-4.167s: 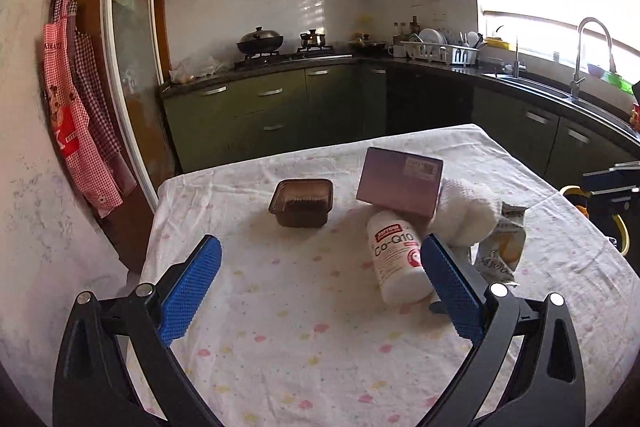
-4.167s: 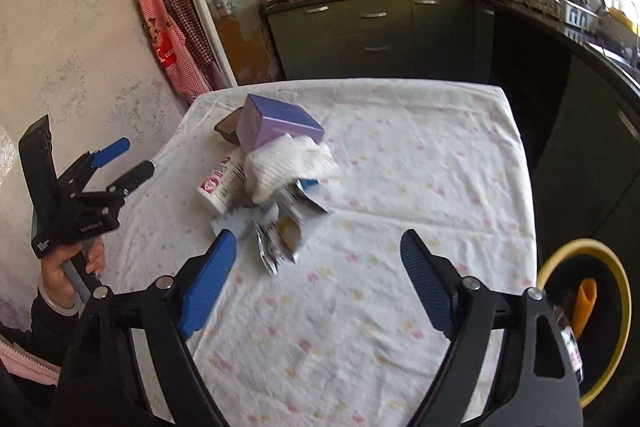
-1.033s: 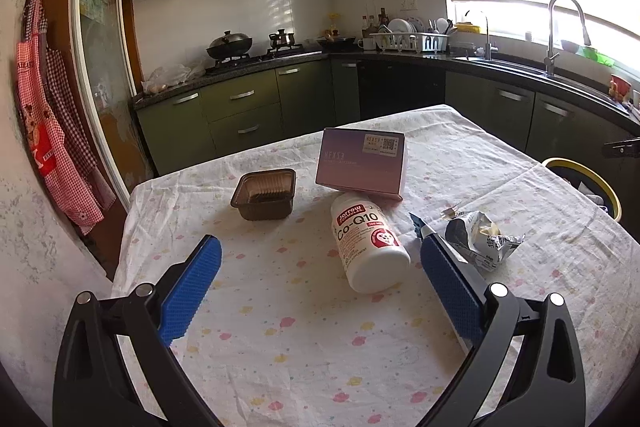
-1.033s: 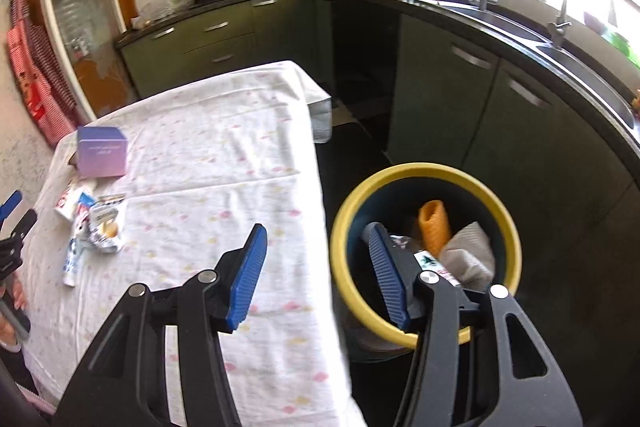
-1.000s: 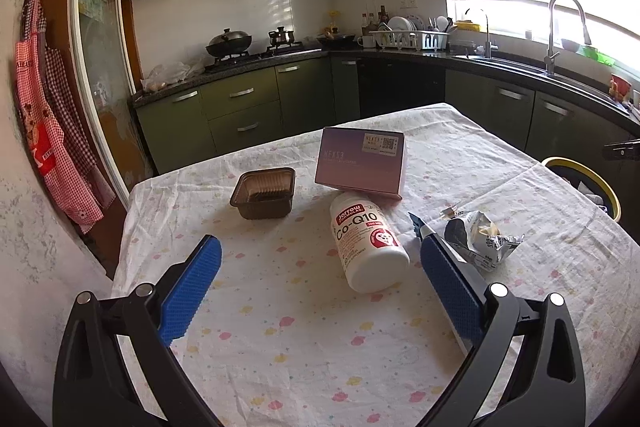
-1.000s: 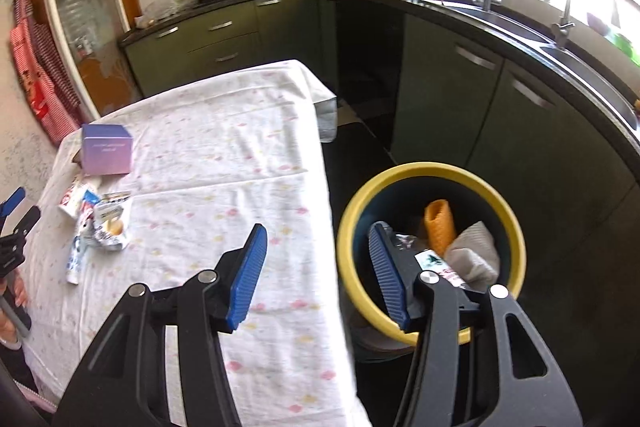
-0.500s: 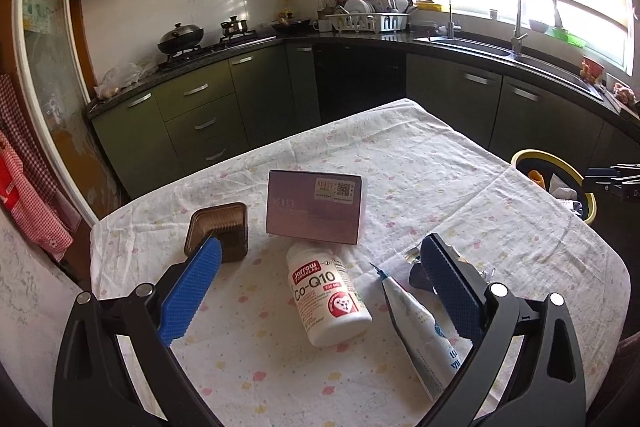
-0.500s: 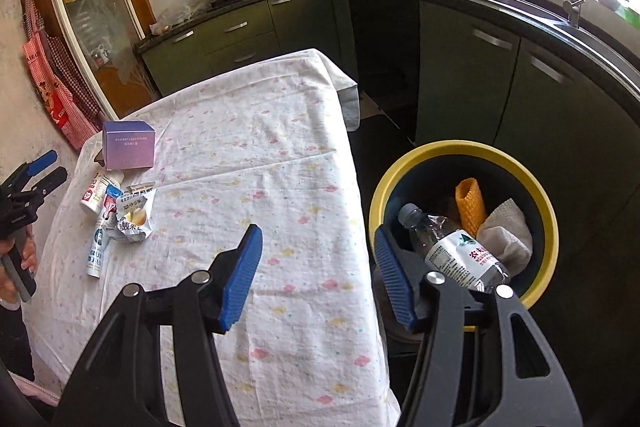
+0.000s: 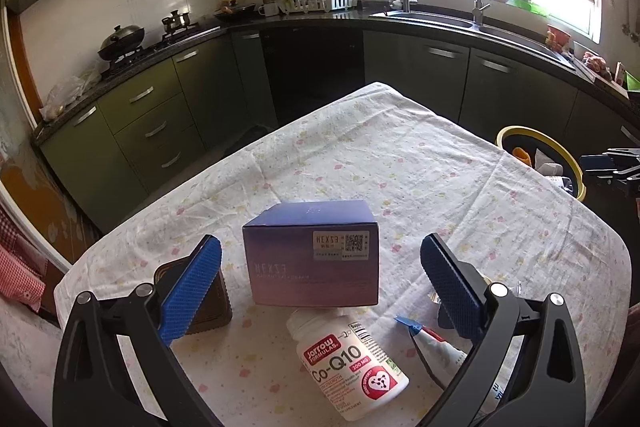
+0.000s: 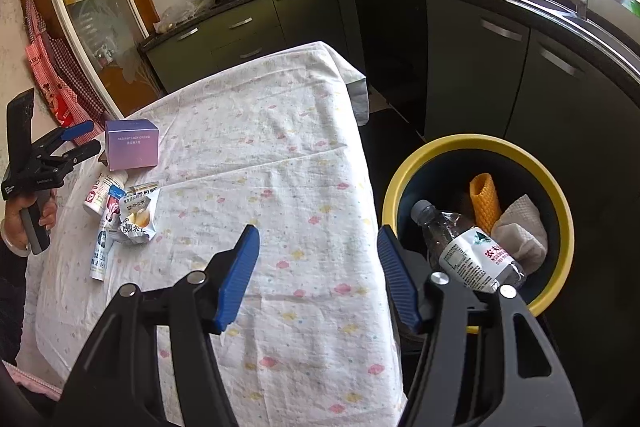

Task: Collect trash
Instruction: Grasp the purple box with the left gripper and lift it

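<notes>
Two grippers spread, trash split btwn table & bin

Table w/ floral cloth holds purple box, white pill bottle, tube, crumpled wrapper, brown tray, all near its left end. Yellow-rimmed bin sits just off table's right edge w/ water bottle, tissue, orange roll inside. Left gripper wide apart, empty, facing box. Right gripper spread, empty, over table edge beside bin.

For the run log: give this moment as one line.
left gripper: open, facing purple box | right gripper: open, empty, beside bin | bin: bottle, tissue
</notes>
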Action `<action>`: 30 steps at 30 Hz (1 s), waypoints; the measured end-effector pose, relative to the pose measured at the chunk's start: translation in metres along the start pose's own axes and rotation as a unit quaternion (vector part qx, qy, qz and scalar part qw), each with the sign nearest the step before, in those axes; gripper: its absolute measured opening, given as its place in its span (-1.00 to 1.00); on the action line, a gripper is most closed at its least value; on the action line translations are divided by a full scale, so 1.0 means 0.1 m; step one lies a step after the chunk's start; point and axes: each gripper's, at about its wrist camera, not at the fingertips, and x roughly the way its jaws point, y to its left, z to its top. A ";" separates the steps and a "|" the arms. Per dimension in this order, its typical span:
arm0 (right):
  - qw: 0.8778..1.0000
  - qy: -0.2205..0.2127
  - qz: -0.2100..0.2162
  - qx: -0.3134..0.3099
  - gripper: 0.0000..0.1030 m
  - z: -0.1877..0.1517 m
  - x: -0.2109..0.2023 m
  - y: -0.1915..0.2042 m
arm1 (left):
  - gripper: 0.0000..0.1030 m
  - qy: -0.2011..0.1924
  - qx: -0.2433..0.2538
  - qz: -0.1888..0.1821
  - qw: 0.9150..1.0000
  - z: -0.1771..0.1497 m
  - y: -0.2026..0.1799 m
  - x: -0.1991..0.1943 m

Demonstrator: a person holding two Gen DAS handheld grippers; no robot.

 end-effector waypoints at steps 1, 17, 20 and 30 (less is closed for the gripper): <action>1.000 0.001 0.001 0.001 0.14 0.00 0.01 0.00 | 0.91 0.006 0.002 0.001 1.000 0.02 0.00 0.06; 1.000 0.009 0.008 0.007 0.14 -0.02 0.10 -0.04 | 0.49 0.046 -0.024 -0.004 0.999 -0.01 0.04 0.46; 1.000 0.005 0.011 0.007 0.14 -0.03 0.06 -0.04 | 0.48 0.038 -0.019 -0.003 0.999 0.02 -0.01 0.35; 1.000 -0.017 0.001 0.006 0.14 -0.11 -0.23 -0.21 | 0.49 -0.008 0.036 -0.024 0.999 0.41 -0.67 -0.21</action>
